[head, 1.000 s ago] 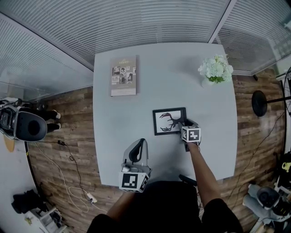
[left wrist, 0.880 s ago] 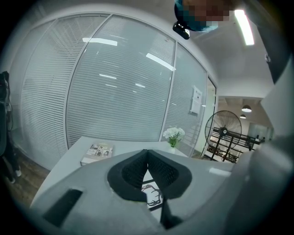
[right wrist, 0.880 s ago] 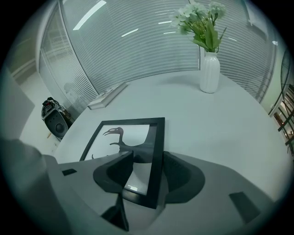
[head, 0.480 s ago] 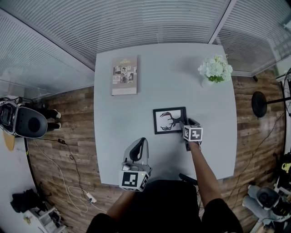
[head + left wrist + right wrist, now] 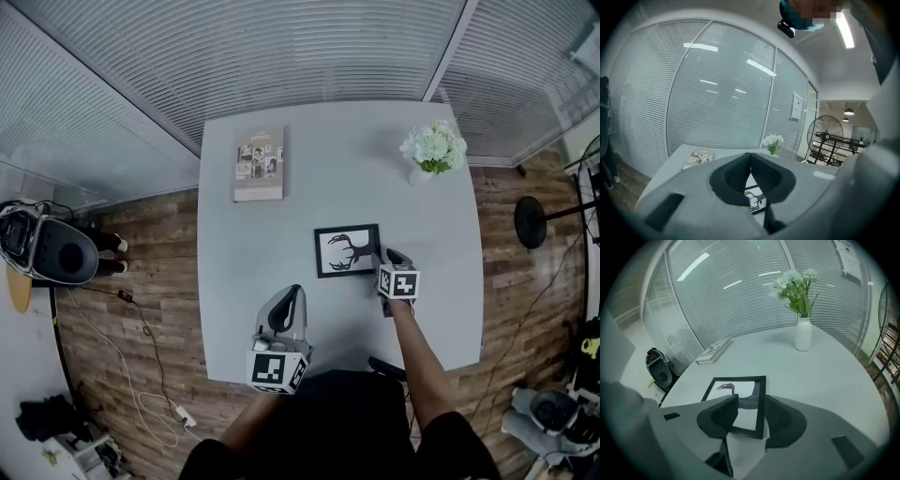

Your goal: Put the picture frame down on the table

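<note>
Black-framed picture frame [image 5: 348, 250], white sheet with a dark antlered figure: found lying flat, face up, on the pale grey square table [image 5: 272, 262], right of centre and towards the near edge. Its long axis runs left to right in the head view, roughly square with the table edges. Right gripper [image 5: 384, 260] stands at the frame's near right corner, pointing steeply down; its jaws are wide apart, having just closed a little, and in the right gripper view that corner shows between them with neither pad pressing on it. Left gripper [image 5: 750, 155] is held over the near table edge, well apart from the frame, tips together with nothing between them. Also on the table: a thin booklet with a photo cover [image 5: 259, 164] at the far left, and a white vase of white flowers [image 5: 431, 150] at the far right corner, both well clear of the frame. Floor is brown wood plank [image 5: 141, 244]; glass walls with slatted blinds [image 5: 281, 47] close the far sides. A dark rounded appliance [image 5: 52, 251] sits on the floor to the left. Only the left gripper view shows a black pedestal fan [image 5: 826, 135] beyond the glass; only the right gripper view shows the frame's corner against the pads.
</note>
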Demonstrator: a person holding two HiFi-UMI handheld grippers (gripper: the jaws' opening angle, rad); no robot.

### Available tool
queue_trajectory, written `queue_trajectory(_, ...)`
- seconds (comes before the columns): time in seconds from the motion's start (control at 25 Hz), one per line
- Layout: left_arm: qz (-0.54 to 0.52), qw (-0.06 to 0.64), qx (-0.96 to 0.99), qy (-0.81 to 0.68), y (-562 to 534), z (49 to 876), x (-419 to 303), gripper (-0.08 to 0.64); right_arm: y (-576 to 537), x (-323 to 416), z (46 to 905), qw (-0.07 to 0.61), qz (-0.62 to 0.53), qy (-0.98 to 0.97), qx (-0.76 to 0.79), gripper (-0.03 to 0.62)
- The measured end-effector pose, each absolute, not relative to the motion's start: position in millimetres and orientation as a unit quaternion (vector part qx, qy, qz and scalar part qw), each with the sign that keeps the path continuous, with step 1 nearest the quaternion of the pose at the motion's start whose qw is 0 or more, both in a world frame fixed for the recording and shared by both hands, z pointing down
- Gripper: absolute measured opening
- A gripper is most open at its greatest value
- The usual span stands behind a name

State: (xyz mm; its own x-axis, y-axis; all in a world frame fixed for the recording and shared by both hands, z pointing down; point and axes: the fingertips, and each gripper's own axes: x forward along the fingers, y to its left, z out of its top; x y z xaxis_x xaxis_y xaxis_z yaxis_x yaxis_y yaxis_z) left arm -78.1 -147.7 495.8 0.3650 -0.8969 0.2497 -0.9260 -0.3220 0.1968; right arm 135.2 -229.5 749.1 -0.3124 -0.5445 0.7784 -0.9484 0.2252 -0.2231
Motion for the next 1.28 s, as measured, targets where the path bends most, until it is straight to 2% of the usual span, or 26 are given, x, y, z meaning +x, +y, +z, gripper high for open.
queue_trajectory(0.32, 0.034, 0.135, 0.818, -0.559, -126.3, 475.8, -74.0, 0.015, -199.3, 131.9, 701.0, 0.257, 0.329, -0.75, 0.513, 0.068)
queue_trajectory(0.48, 0.027, 0.129, 0.822, -0.553, -113.3, 468.0, -68.4, 0.015, -182.5, 129.9, 677.6, 0.237, 0.321, -0.759, 0.514, 0.04)
queue_trajectory(0.84, 0.019, 0.121, 0.828, -0.547, -89.1, 459.9, -62.1, 0.015, -150.1, 123.7, 624.6, 0.194, 0.288, -0.781, 0.519, 0.026)
queue_trajectory(1.04, 0.016, 0.114, 0.831, -0.545, -76.6, 453.6, -59.0, 0.015, -128.8, 118.5, 583.2, 0.149, 0.272, -0.79, 0.529, 0.026)
queue_trajectory(1.28, 0.013, 0.106, 0.831, -0.545, -65.7, 450.8, -55.5, 0.015, -99.2, 108.6, 532.8, 0.111, 0.208, -0.806, 0.543, 0.023)
